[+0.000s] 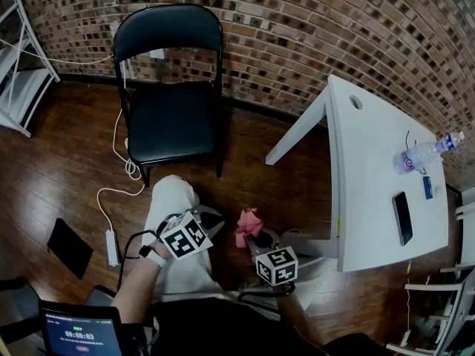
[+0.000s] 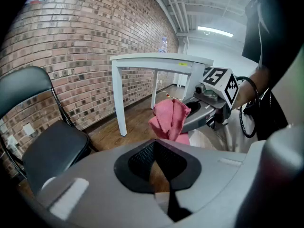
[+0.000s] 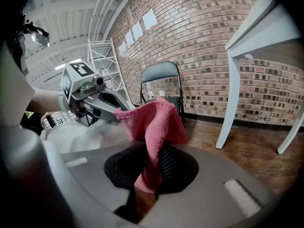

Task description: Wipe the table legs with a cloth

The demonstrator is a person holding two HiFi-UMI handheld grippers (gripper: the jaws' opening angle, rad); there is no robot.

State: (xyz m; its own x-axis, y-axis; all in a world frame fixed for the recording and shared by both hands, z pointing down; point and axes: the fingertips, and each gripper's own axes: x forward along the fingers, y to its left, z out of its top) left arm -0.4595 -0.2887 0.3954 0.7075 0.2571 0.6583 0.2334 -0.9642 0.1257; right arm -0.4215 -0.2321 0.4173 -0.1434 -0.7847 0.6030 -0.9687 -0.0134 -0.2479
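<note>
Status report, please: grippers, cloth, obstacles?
Left gripper shut, empty. Right gripper shut on pink cloth. No contact with table leg yet. Folding chair stands aside.

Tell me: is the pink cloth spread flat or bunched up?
Bunched up: the pink cloth stands crumpled, pinched by the right gripper.

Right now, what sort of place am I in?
Probably an indoor loft-style workroom or studio: an exposed brick wall, a dark wood floor, and plain furniture, a white table and a black folding chair. The ceiling is bare, with a strip light.
</note>
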